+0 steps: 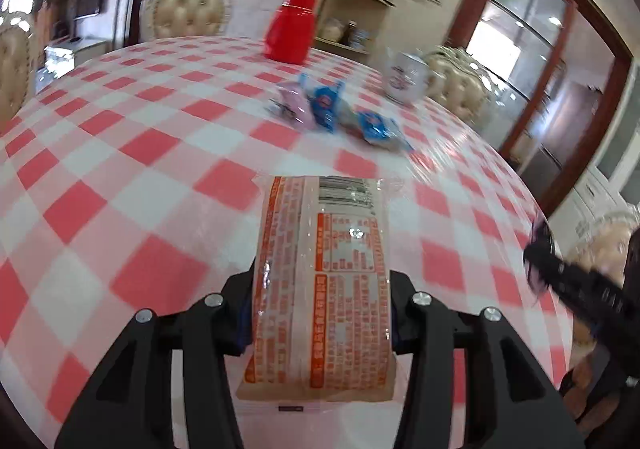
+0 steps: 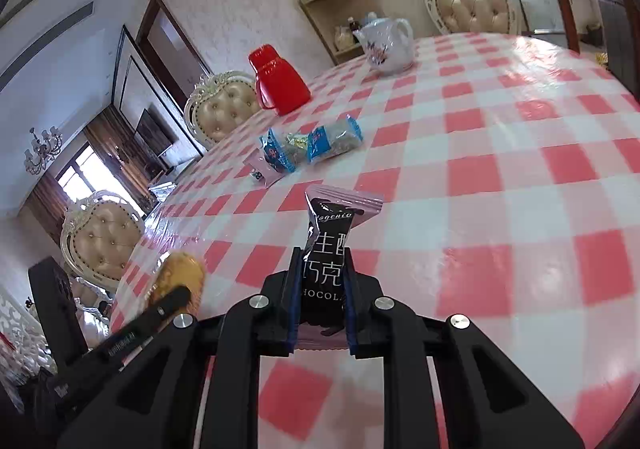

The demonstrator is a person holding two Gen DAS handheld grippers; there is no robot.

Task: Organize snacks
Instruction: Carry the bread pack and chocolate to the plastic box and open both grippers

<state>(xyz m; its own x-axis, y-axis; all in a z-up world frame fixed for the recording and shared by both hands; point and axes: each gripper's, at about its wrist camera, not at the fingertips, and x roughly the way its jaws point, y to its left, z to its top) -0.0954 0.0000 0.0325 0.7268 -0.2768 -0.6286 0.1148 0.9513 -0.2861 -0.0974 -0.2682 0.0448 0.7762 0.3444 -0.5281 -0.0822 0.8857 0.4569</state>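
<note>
- Red-and-white checked cloth covers the desk [image 1: 132, 153]; a red jug [image 1: 290, 27] and a white teapot [image 1: 404, 79] stand toward its far edge.
- A small heap of blue and pink snack packets [image 1: 320, 105] lies ahead of both claws, short of the jug.
- The left claw [image 1: 320, 313] grips an orange-printed cracker pack [image 1: 320, 281], long axis pointing straight ahead over the desk.
- The right claw [image 2: 322, 301] is pinched tight on a black chocolate packet [image 2: 326, 249], its crimped end pointing toward the heap.

Matte black left gripper [image 1: 320, 313], silver screw heads, blue pads, right gripper [image 2: 322, 309] alike
</note>
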